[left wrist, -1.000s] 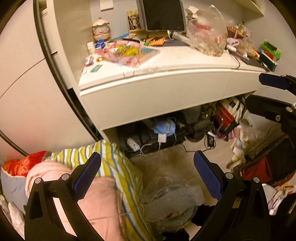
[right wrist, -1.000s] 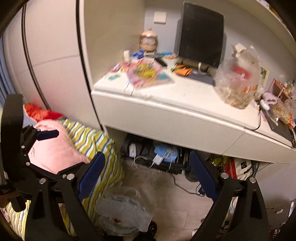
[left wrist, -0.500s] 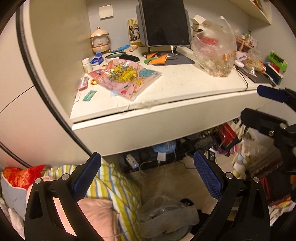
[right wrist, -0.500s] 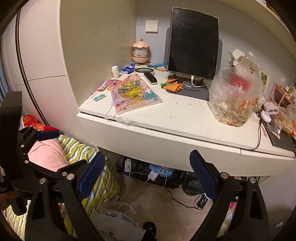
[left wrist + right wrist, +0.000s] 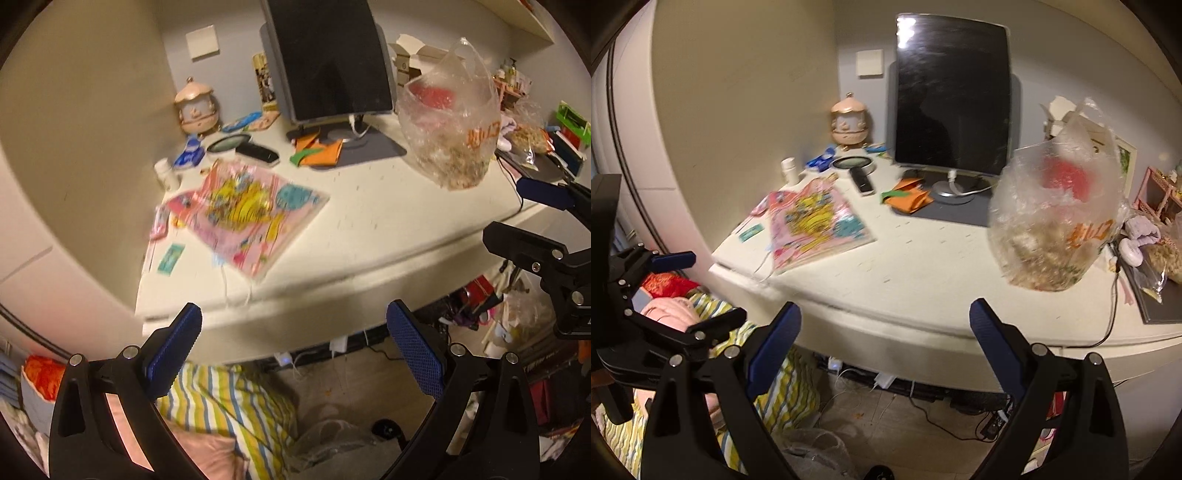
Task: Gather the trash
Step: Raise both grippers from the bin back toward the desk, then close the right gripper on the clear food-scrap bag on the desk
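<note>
Hovering short of the counter (image 5: 369, 229) edge, left claw (image 5: 293, 350) and right claw (image 5: 884, 345) gape wide, empty. Pink wrapper (image 5: 251, 206) lies flat near the counter's left front; clear trash bag (image 5: 1056, 229) stands farther right, beside the monitor (image 5: 953, 99).

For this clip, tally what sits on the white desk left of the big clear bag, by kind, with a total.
Black upright monitor: 1
Pink carousel-shaped ornament: 1
Pink and yellow cartoon-print plastic packet: 1
Black remote control: 1
Round black-rimmed dish: 1
Small white bottle: 1
Orange and green folded paper pile: 1
Teal card: 1
Total: 8
</note>
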### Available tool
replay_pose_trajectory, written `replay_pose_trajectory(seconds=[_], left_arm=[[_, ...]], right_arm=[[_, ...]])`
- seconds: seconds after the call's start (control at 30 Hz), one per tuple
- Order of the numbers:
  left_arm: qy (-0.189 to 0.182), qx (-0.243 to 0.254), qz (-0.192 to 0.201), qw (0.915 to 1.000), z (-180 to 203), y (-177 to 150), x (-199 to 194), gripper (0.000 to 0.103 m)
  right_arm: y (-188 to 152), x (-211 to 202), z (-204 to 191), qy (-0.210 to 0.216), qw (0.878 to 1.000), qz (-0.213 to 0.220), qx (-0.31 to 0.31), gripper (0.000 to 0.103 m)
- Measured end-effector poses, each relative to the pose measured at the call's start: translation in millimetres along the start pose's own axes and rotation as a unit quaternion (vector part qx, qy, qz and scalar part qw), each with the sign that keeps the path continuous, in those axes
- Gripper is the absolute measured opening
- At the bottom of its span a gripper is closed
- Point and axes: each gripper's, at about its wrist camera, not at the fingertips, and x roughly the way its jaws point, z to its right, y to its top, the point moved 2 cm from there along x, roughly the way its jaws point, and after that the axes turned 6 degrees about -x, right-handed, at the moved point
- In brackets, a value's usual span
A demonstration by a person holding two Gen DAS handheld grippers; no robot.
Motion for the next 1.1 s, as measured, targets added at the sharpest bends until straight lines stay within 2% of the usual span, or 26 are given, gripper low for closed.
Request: replay_pose_trajectory(seconds=[0.27, 0.57, 0.8, 1.1], left_arm=[[-0.018, 0.024, 0.019, 0.9994, 44.4, 52.9, 10.6, 0.097], [-0.065, 0.057, 0.033, 0.9956, 122.5, 107.0, 31.2, 0.097], [-0.099, 0.076, 0.032, 0.9917, 182.6, 143.2, 61.3, 0.097], [-0.103, 0.104, 0.034, 0.9887, 228.8, 185.8, 101.6, 0.097]], right_arm=[[5.0, -4.4, 72.8, -0.048, 0.998, 0.009, 0.041, 0.090], [3.4, -14.6, 165.2, -0.112, 0.990, 0.012, 0.088, 0.090], [2.3, -6.0, 214.5, -0.129, 0.987, 0.005, 0.100, 0.090], [12.0, 24.7, 258.5, -0.131, 0.985, -0.001, 0.112, 0.090]])
